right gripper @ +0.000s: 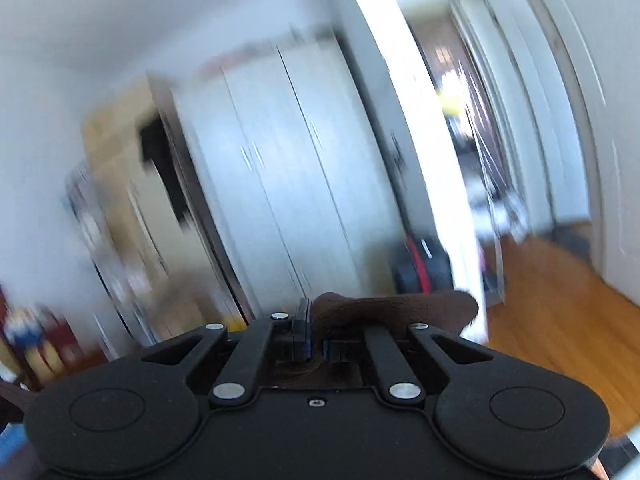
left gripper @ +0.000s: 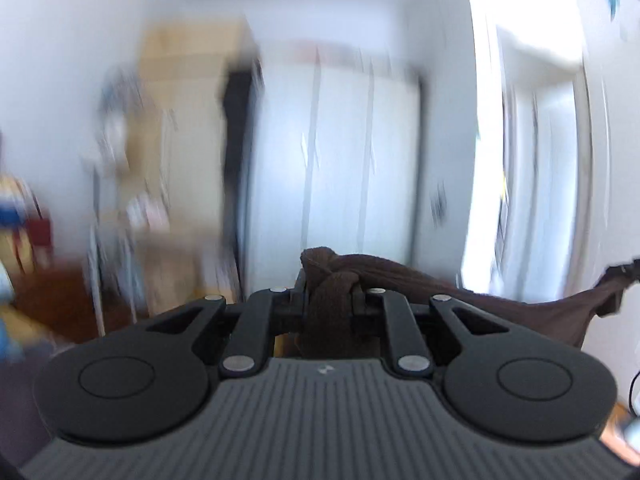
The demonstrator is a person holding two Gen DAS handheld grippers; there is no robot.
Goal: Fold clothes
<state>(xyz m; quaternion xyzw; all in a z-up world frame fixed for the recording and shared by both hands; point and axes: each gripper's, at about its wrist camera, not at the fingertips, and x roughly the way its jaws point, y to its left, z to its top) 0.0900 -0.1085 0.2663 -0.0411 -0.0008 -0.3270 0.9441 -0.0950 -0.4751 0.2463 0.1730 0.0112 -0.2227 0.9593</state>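
Note:
A dark brown garment (left gripper: 500, 308) hangs in the air between both grippers. In the left wrist view my left gripper (left gripper: 329, 292) is shut on a bunched edge of it, and the cloth stretches away to the right, where the other gripper's tip (left gripper: 628, 268) pinches its far end. In the right wrist view my right gripper (right gripper: 318, 334) is shut on the brown garment (right gripper: 400, 308), a flap of which sticks out to the right above the fingers. Both views are raised, facing the room, and blurred by motion.
White wardrobe doors (left gripper: 344, 160) fill the wall ahead, with a light wooden cabinet (left gripper: 188, 100) to their left. A bright doorway (right gripper: 472, 152) and wooden floor (right gripper: 560, 312) lie to the right. A red and black object (right gripper: 420, 264) stands by the door frame.

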